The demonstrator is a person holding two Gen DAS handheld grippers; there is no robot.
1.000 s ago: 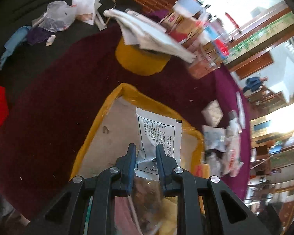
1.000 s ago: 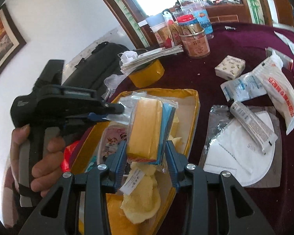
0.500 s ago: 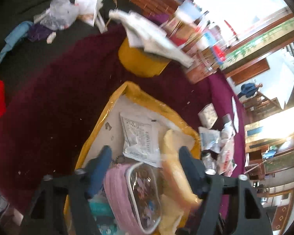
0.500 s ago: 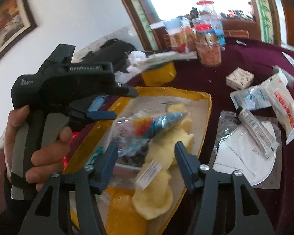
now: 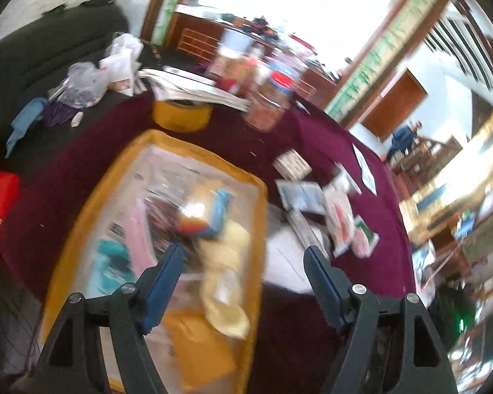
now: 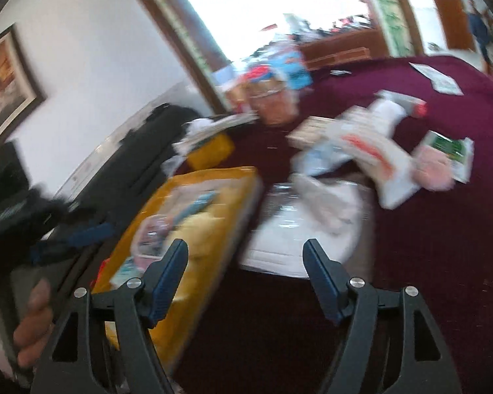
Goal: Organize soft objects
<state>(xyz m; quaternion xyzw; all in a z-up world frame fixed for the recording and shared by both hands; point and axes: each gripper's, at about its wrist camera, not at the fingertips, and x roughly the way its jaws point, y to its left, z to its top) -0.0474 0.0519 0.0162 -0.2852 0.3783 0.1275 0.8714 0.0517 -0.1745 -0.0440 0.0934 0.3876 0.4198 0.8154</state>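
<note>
The maroon desk [image 5: 65, 177] carries a yellow tray [image 5: 82, 216] of soft packets; loose packets [image 6: 371, 151] lie right of it. Both left tongs [image 5: 241, 274] and right tongs [image 6: 245, 267] are opening, empty. Best to steady first, then pinch one packet's middle.

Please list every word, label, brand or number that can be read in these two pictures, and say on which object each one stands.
None can be read; both views are blurred.
White packet with red print: characters too blurred to read.
Green and white packet: print too blurred.
Jar with red lid: label too blurred.
Left gripper body, seen in the right wrist view: pale marking, unreadable.
</note>
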